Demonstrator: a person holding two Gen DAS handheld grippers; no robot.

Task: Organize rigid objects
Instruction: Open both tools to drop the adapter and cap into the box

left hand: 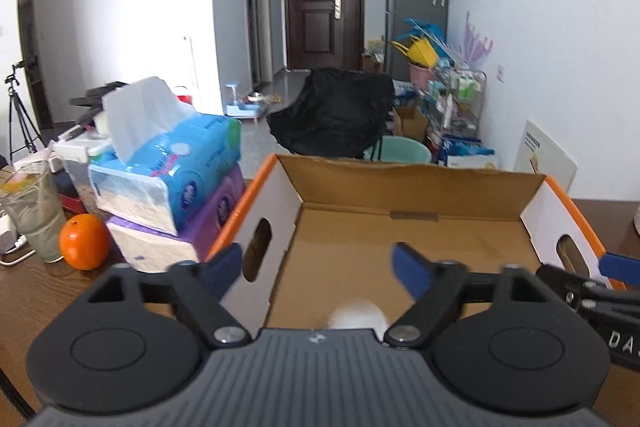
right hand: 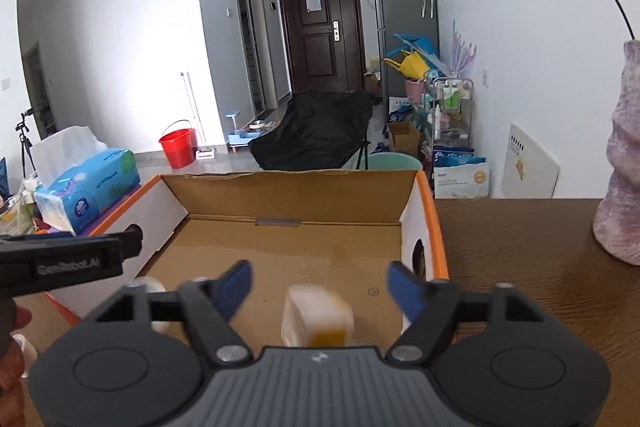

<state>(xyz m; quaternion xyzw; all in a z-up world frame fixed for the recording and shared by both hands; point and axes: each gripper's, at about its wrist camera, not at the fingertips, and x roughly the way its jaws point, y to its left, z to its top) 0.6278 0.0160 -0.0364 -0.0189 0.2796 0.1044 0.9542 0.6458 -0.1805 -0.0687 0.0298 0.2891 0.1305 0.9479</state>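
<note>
An open cardboard box [left hand: 420,183] with orange-edged white sides stands on the wooden table; it also shows in the right wrist view [right hand: 296,195]. My left gripper [left hand: 320,267] is open above the box's near left part, over a blurred white round object [left hand: 358,313] on the box floor. My right gripper [right hand: 320,287] is open above the box's near right part. A blurred white and yellow block [right hand: 318,319] is below and between its fingers, not gripped. A white round object [right hand: 154,285] shows at the box's near left.
Stacked tissue packs [left hand: 168,179], an orange [left hand: 84,241] and a glass [left hand: 34,215] stand left of the box. A pink vase [right hand: 622,163] with a dried rose stands on the table [right hand: 520,267] to the right. The left gripper's body [right hand: 60,261] crosses the right view.
</note>
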